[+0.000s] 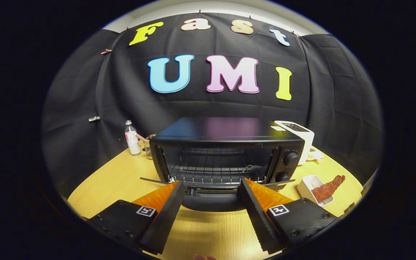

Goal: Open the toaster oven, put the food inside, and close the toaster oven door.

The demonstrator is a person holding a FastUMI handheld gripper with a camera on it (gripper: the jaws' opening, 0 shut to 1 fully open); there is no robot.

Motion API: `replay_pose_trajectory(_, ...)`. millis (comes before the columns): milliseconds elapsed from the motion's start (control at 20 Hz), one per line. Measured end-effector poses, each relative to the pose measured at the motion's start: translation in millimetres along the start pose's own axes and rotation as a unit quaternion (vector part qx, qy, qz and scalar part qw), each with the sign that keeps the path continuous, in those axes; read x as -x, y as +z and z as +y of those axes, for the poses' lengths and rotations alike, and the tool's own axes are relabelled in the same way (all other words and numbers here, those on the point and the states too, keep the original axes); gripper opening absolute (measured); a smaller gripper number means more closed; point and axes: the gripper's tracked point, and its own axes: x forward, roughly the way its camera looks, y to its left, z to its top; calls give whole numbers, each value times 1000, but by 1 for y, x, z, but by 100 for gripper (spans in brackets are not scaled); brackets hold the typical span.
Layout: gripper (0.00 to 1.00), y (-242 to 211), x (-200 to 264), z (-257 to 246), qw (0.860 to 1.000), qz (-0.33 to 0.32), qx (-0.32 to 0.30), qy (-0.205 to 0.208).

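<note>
Gripper: black two-finger gripper with orange-backed ribbed pads (211,186), fingers spread wide and holding nothing; tips just in front of the oven's lowered door.
Surface: pale yellow wooden surface (208,231), carrying everything named here.
Oven: black boxy toaster oven (226,155), the landmark; its glass door (211,202) lies folded down toward the gripper, wire rack bare.
Food: reddish-brown, rough-crusted strip of food (327,188), to the right of the oven, resting across a small white rectangular dish (307,183) and overhanging its rim.
Handling: probably light and somewhat crumbly; best pinched gently across its narrow width near mid-length.
Behind the oven: white pop-up toaster (298,135) at its right rear; clear plastic bottle with white label (132,139) at its left rear.
</note>
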Motion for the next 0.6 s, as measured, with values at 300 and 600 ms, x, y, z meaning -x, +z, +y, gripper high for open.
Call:
replay_pose_trajectory(300,97,-78,19,0,996,81,-31,-8)
replay_pose_trajectory(600,94,-113,21,4,993,113,-24,-3)
